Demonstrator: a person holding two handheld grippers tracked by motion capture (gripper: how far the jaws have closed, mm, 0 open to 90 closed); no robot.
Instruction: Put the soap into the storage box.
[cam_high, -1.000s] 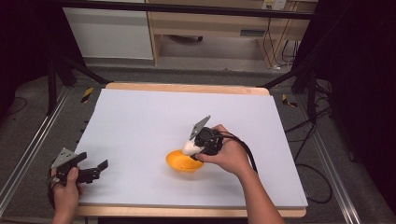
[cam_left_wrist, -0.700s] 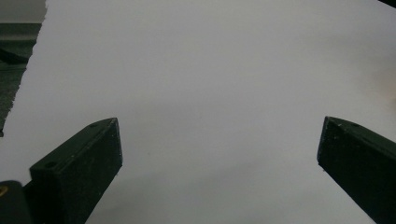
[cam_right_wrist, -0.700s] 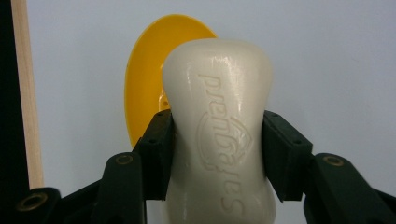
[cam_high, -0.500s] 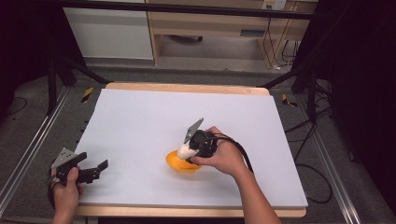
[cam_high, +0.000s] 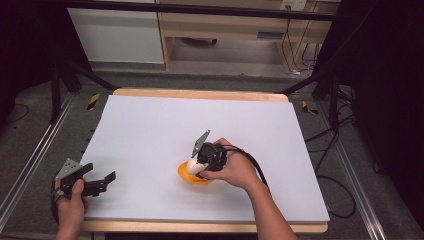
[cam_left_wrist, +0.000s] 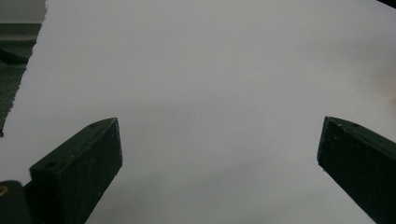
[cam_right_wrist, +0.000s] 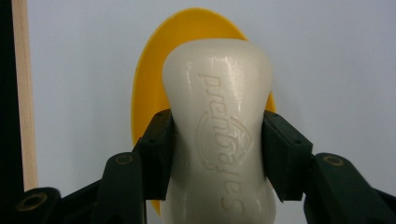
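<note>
A cream-white bar of soap (cam_right_wrist: 218, 126) with embossed lettering is clamped at its waist between the jaws of my right gripper (cam_right_wrist: 217, 144). Right beneath it lies a yellow oval dish (cam_right_wrist: 149, 79). In the high view the soap (cam_high: 193, 166) hangs over the yellow dish (cam_high: 184, 176) near the middle of the white table, with the right gripper (cam_high: 200, 165) shut on it. My left gripper (cam_high: 107, 179) rests at the table's front left corner, jaws wide apart over bare white surface (cam_left_wrist: 210, 93), holding nothing.
The white tabletop (cam_high: 150, 130) has a wooden rim (cam_high: 200, 94) along its far edge and a wooden front edge (cam_right_wrist: 24, 102) beside the dish. Metal rails, cables and cabinets surround the table on the floor.
The right hand has shifted the soap left and slightly toward the table's front, staying over the dish. The left gripper has kept still.
</note>
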